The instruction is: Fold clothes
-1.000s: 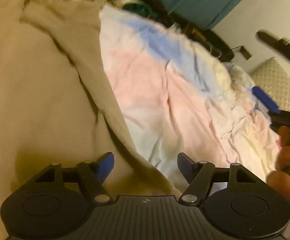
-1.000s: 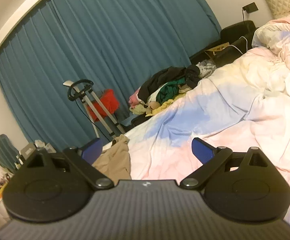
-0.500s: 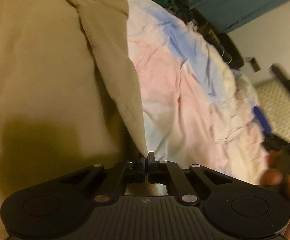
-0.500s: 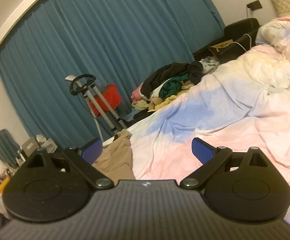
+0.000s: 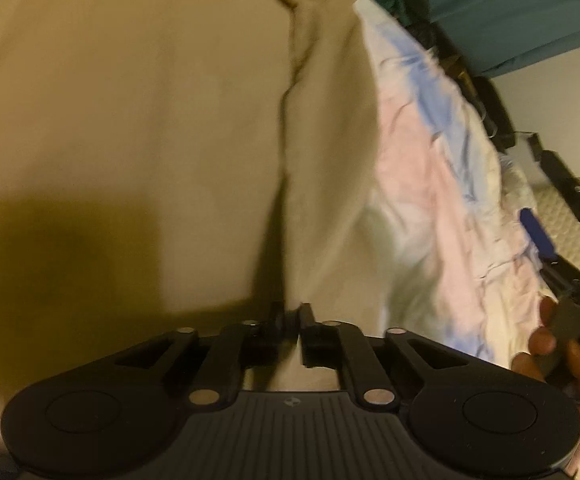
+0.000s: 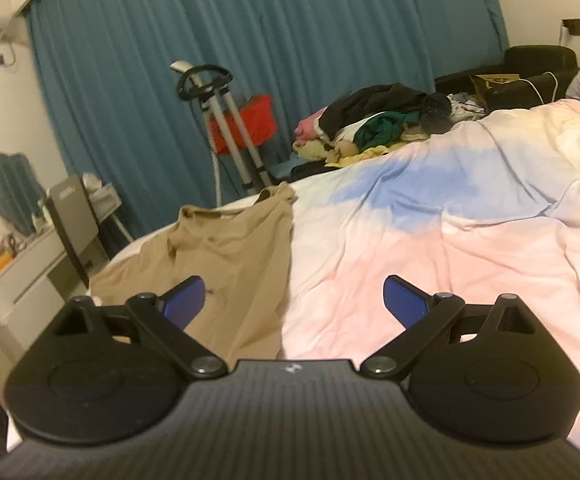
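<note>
A tan garment [image 5: 150, 120] lies spread on the bed and fills most of the left wrist view. My left gripper [image 5: 291, 316] is shut on the near edge of its folded-over flap. The same tan garment [image 6: 226, 248] shows in the right wrist view, at the bed's left corner. My right gripper [image 6: 293, 300] is open and empty, held above the bed near the garment's right edge. It also shows at the right edge of the left wrist view [image 5: 537, 232], held by a hand [image 5: 545, 344].
A pink, white and blue duvet [image 6: 429, 240] covers the bed. A pile of clothes [image 6: 373, 120] lies at the bed's far side. A metal trolley with a red bag [image 6: 242, 120] stands by the teal curtain [image 6: 250, 40]. A desk [image 6: 30, 256] stands at left.
My left gripper closed on the tan garment's edge and has drawn the flap further over the garment. My right gripper stayed open and swung left and lower, so more of the garment shows.
</note>
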Tool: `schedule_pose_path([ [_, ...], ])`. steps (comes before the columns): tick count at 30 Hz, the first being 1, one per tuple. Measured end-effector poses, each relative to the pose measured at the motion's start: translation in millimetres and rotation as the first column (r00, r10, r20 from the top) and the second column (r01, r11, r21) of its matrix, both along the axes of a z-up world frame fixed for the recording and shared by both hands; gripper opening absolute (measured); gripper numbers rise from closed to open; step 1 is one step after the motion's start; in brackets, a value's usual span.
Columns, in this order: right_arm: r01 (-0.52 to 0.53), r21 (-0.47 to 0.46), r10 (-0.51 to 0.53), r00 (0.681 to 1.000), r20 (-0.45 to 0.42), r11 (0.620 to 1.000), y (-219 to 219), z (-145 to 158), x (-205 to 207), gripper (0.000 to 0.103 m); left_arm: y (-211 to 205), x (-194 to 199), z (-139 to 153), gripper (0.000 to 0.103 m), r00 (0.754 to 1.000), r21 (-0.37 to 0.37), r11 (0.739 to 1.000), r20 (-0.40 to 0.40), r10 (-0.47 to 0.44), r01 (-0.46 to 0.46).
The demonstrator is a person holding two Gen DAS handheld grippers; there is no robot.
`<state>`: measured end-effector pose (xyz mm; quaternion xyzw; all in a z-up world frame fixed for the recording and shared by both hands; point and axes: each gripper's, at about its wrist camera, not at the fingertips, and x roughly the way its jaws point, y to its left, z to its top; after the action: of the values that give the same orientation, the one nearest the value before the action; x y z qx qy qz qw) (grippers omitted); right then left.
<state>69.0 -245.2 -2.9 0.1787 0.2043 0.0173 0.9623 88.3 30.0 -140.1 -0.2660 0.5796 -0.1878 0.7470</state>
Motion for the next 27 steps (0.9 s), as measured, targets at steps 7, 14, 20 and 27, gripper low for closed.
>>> schedule_pose_path([
  [7, 0.004, -0.004, -0.004, 1.000, -0.015, 1.000, 9.1, -5.0, 9.9, 0.097, 13.3, 73.3, 11.3, 0.061, 0.986, -0.017, 0.990, 0.085, 0.144, -0.143],
  [14, 0.018, 0.018, -0.017, 0.999, -0.045, 1.000, 10.3, -22.7, 34.7, 0.097, 9.2, 195.7, 8.1, 0.061, 0.911, 0.011, 0.941, 0.257, 0.324, -0.338],
  [20, 0.013, 0.058, -0.010, 0.999, -0.053, 0.998, 3.2, -33.3, 56.2, 0.097, -2.2, 271.8, 1.8, 0.057, 0.844, 0.062, 0.899, 0.378, 0.381, -0.434],
  [27, 0.002, 0.057, 0.002, 0.998, -0.069, 0.998, -1.9, -53.9, 87.1, 0.097, -22.6, 316.1, 17.2, 0.002, 0.763, 0.266, 0.828, 0.589, 0.266, -0.494],
])
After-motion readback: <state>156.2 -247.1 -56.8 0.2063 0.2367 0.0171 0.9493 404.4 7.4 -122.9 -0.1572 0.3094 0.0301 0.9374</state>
